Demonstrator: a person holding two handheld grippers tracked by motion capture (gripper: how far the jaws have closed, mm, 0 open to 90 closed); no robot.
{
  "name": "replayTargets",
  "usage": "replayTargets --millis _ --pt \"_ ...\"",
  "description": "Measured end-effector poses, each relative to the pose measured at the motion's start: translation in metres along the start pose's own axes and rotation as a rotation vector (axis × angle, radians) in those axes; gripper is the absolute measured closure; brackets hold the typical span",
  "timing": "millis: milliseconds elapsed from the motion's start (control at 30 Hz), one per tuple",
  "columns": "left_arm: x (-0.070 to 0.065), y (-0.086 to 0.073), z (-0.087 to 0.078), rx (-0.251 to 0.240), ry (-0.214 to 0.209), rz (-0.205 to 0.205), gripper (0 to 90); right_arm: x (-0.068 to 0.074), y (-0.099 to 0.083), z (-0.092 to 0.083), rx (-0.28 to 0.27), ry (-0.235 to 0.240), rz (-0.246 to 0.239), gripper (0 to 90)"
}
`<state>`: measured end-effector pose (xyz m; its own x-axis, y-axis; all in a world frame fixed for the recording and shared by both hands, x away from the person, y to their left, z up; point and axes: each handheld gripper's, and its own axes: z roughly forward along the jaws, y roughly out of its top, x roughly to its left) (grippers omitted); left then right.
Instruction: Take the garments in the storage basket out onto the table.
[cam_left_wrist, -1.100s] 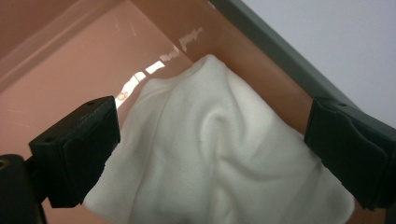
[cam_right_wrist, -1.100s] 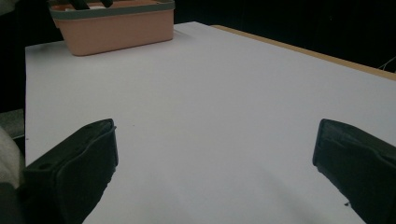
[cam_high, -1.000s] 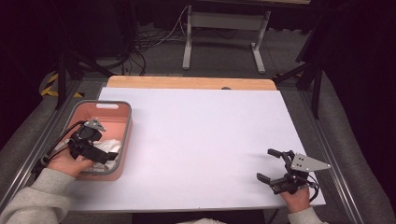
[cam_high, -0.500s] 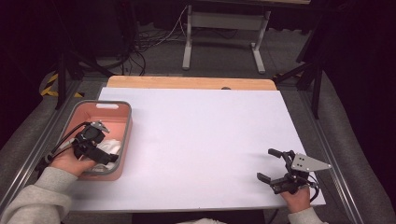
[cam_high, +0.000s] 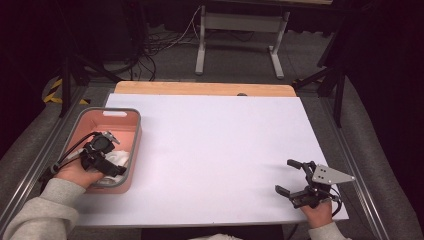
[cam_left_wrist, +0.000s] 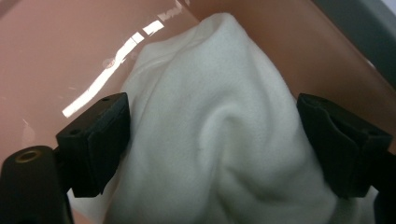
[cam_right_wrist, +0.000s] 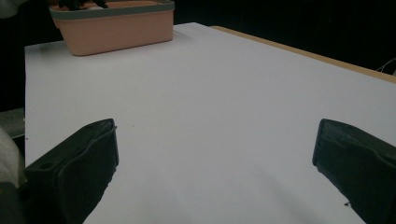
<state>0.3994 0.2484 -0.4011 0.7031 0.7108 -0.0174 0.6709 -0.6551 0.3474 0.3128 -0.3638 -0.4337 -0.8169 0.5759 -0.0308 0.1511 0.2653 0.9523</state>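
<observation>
White cloth (cam_left_wrist: 219, 140) cut off at bottom edge (left gripper view); in high view, mostly hidden behind left gripper (cam_high: 116, 167).

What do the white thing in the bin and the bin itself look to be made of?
Cloth: soft fleece or terry by its look, with a matte, fuzzy nap and rounded folds. It lies between the open jaws of the left gripper.
Bin: pink with a grey rim, probably moulded plastic. Its inner wall is smooth and glossy, with bright streaks of reflected light in the left gripper view.
</observation>
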Motion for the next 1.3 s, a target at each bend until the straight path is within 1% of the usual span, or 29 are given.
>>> replayTargets --millis 33,67,133,167,200,233,267,300,333,367,433,500,567,600,733,833,900,933,967,1000,1033,1067,1100,1300 --pt "-0.001 0.000 0.000 0.000 0.005 -0.003 17.6 0.000 0.000 0.000 -0.003 -0.001 0.000 0.4" --pt "-0.002 0.000 0.000 0.004 0.015 0.002 17.6 0.000 0.000 0.000 -0.003 -0.001 0.000 0.4" --pt "-0.003 0.000 0.001 0.010 0.029 0.006 20.8 0.000 0.000 0.000 -0.003 0.000 0.000 0.5" --pt "-0.003 0.000 0.001 0.007 0.030 0.002 22.8 0.000 0.000 0.000 -0.003 0.002 0.000 0.5" --pt "-0.003 0.000 0.001 0.005 0.031 0.006 27.3 0.000 0.000 0.000 -0.002 0.005 0.000 0.5" --pt "-0.003 -0.001 0.001 0.004 0.033 0.007 29.8 0.000 0.000 0.001 -0.002 0.006 0.001 0.5" --pt "-0.004 -0.001 0.001 0.002 0.033 0.010 29.8 0.000 0.000 0.001 -0.002 0.006 0.001 0.5" --pt "-0.005 -0.001 0.001 0.000 0.039 0.019 35.5 0.000 0.000 0.001 -0.002 0.008 0.001 0.6" --pt "-0.005 -0.001 0.000 0.000 0.043 0.028 35.5 0.000 0.000 0.001 -0.002 0.008 0.001 0.6" --pt "-0.006 -0.001 0.000 -0.002 0.049 0.034 38.2 0.000 0.000 0.001 -0.002 0.008 0.000 0.6" --pt "-0.006 -0.002 -0.001 -0.010 0.045 0.024 45.2 0.000 0.000 0.001 -0.002 0.009 0.001 0.6" --pt "-0.006 -0.002 -0.002 -0.014 0.049 0.024 50.2 0.000 0.000 0.001 -0.003 0.009 0.001 0.6" --pt "-0.007 -0.002 -0.003 -0.012 0.053 0.036 53.7 0.000 0.000 0.001 -0.005 0.011 0.003 0.6" --pt "-0.008 -0.002 -0.003 -0.008 0.053 0.033 56.0 0.000 0.000 0.001 -0.004 0.013 0.003 0.6" --pt "-0.010 -0.001 -0.003 -0.020 0.067 0.052 58.6 0.000 0.000 0.001 -0.003 0.016 0.003 0.6" --pt "-0.010 -0.002 -0.004 -0.027 0.062 0.047 60.1 0.000 0.000 0.001 -0.004 0.015 0.003 0.6" --pt "-0.010 -0.002 -0.005 -0.029 0.061 0.052 61.1 0.000 0.000 0.001 -0.004 0.017 0.003 0.6" --pt "-0.010 -0.003 -0.005 -0.033 0.054 0.044 61.3 0.000 0.000 0.001 -0.004 0.019 0.004 0.6" --pt "-0.010 -0.003 -0.006 -0.038 0.057 0.040 61.5 0.000 0.000 0.002 -0.004 0.020 0.003 0.6" --pt "-0.009 -0.003 -0.007 -0.038 0.060 0.050 61.5 0.000 0.000 0.002 -0.004 0.020 0.003 0.6" --pt "-0.009 -0.004 -0.007 -0.048 0.054 0.040 61.8 0.001 0.000 0.002 -0.005 0.022 0.004 0.5" --pt "-0.009 -0.005 -0.008 -0.049 0.060 0.047 62.0 0.001 0.000 0.002 -0.005 0.023 0.003 0.5" --pt "-0.009 -0.005 -0.008 -0.058 0.055 0.037 62.0 0.001 0.000 0.002 -0.005 0.023 0.003 0.5" --pt "-0.009 -0.007 -0.014 -0.082 0.065 0.052 62.6 0.001 0.000 0.002 -0.007 0.024 0.001 0.6"
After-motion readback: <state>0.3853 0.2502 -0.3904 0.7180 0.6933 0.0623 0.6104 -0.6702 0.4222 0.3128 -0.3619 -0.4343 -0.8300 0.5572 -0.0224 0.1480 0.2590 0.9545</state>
